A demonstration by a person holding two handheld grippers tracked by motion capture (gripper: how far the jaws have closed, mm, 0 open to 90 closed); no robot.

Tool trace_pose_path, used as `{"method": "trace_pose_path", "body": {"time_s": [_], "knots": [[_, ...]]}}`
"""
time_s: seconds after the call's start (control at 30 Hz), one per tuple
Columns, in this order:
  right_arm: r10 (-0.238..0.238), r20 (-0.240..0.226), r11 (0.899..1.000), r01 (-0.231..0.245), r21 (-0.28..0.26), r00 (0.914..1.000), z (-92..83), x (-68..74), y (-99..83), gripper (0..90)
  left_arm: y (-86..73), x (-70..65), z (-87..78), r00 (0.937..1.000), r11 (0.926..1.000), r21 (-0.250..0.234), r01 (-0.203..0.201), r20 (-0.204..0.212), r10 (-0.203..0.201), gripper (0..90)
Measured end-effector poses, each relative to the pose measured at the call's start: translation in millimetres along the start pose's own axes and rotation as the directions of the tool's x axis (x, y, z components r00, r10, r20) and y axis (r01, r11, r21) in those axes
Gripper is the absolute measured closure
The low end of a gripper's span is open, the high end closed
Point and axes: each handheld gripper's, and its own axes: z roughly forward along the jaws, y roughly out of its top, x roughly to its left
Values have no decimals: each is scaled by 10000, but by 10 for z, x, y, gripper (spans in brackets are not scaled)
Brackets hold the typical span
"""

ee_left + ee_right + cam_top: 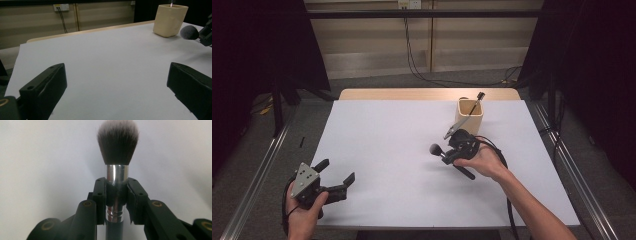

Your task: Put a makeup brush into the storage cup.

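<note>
Wide-open left claw (117, 87) over white table (107, 57), cream cup (170, 21) far right.

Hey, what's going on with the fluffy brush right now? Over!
Right gripper shut on makeup brush, held above the table. Left gripper open, holding nothing. Beige cup close behind, one brush inside. Over.

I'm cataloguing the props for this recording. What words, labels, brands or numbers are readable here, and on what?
No readable text anywhere.
Brush: no marking on bristles, silver ferrule or handle.
Cup: plain, no print.
Wall socket plate: if it carries any marking, it is too small and blurred to read.
Left hand-held gripper, grey plate on top: screw holes, no lettering.
</note>
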Motion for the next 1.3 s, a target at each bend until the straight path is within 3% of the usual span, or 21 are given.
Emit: {"method": "trace_pose_path", "body": {"time_s": [0.17,0.33,0.5,0.9,1.23,1.3], "knots": [[-267,-298,9988,255,-413,9992,-67,35,-47,716,0,0,0,10000,10000,-5,12,-2,-12,26],[61,-343,9952,-94,-977,9994,-136,18,-109,716,0,-4,1,10000,10000,-14,28,-1,-28,27],[220,-436,9822,-297,-1857,9988,-189,0,-168,716,2,2,-4,10000,10000,-33,39,-34,-39,25],[494,-427,9428,-607,-3277,9979,-225,2,-253,716,1,3,-5,10000,10000,-20,29,-48,-29,25],[593,-343,8883,-684,-4542,9976,-227,25,-326,716,1,4,-4,10000,10000,-13,21,-55,-21,25],[643,-378,8820,-745,-4654,9972,-225,24,-331,716,1,5,-4,10000,10000,-5,0,-62,0,25]]}}
